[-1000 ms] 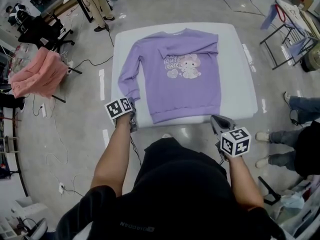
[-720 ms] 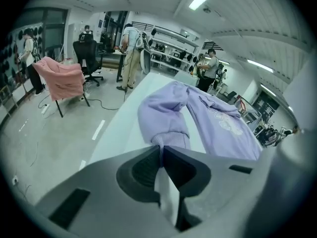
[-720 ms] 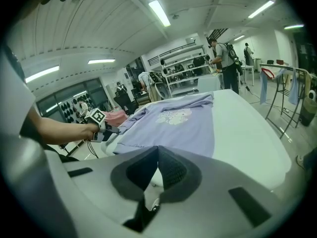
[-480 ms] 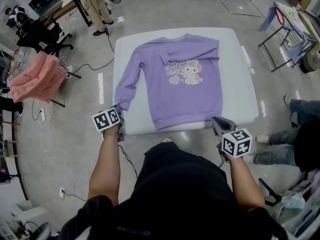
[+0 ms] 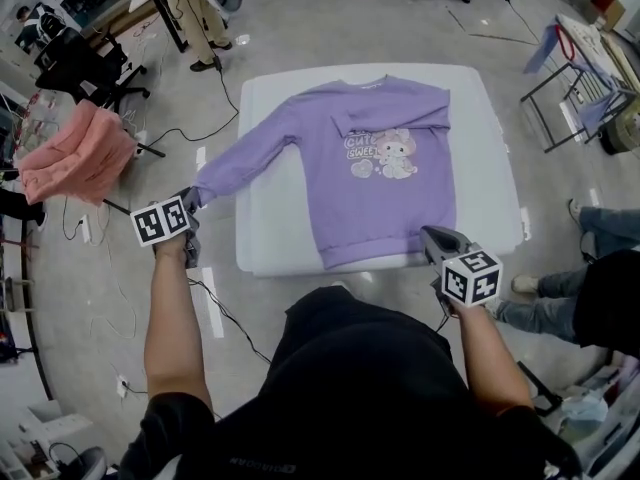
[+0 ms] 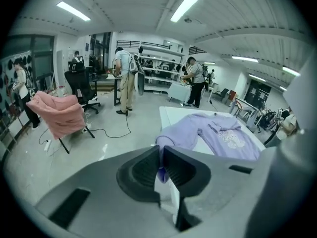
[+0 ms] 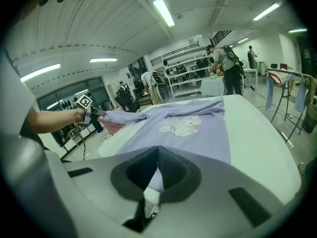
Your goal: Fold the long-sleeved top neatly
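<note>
Purple long-sleeved top (image 5: pixel 395 183), cuff pinched in the left gripper (image 6: pixel 161 157), whose jaws have just been closing and clamp the cloth between them. The right gripper (image 7: pixel 158 150) has its jaws pressed together at the hem's near right corner, with lilac cloth showing between them.

The held sleeve (image 5: pixel 250 158) runs taut from the shoulder past the left edge of the table (image 5: pixel 490 168) and hangs in the air over the floor. The other sleeve (image 5: pixel 395 120) lies folded across the chest. The body of the top lies flat, print up, on the white tabletop.

The person's left arm reaches wide to the left. The right arm is bent close to the body at the table's near edge.

Around them are a grey workshop floor (image 5: pixel 300 18), trailing cables (image 5: pixel 175 128), a pink cloth (image 5: pixel 75 153) draped over a chair and a metal rack (image 5: pixel 570 78).
</note>
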`<state>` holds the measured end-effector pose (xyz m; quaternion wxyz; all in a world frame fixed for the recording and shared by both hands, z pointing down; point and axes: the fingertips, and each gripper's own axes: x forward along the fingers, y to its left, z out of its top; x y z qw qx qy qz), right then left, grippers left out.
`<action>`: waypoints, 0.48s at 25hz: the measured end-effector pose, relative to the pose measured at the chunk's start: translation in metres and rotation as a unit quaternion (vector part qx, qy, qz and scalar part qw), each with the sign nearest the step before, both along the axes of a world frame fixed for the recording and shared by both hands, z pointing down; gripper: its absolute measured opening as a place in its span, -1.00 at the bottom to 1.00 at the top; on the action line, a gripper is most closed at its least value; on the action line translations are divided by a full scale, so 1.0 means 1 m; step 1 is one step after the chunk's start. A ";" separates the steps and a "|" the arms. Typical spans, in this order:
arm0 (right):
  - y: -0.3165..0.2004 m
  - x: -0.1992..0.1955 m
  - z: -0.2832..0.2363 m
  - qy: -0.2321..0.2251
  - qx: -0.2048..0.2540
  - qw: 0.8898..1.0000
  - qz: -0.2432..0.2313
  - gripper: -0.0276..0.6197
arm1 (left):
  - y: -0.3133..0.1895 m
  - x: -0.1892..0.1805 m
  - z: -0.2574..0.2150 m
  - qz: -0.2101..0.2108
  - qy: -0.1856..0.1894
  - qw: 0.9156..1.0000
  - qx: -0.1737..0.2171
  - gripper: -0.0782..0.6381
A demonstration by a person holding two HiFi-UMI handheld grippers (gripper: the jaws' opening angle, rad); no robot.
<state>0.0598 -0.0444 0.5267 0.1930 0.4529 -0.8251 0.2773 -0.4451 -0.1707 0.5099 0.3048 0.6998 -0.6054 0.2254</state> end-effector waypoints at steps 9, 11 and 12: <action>-0.021 -0.023 -0.003 0.010 0.006 1.000 -0.002 -0.90 | -0.075 -0.018 -0.061 0.074 -0.038 0.996 0.015 -0.70; -0.024 -0.026 -0.004 0.012 0.008 1.000 -0.001 -0.90 | -0.089 -0.013 -0.077 0.095 -0.043 0.994 0.017 -0.70; -0.026 -0.027 -0.005 0.013 0.009 1.000 -0.001 -0.90 | -0.094 -0.009 -0.088 0.107 -0.045 0.993 0.019 -0.70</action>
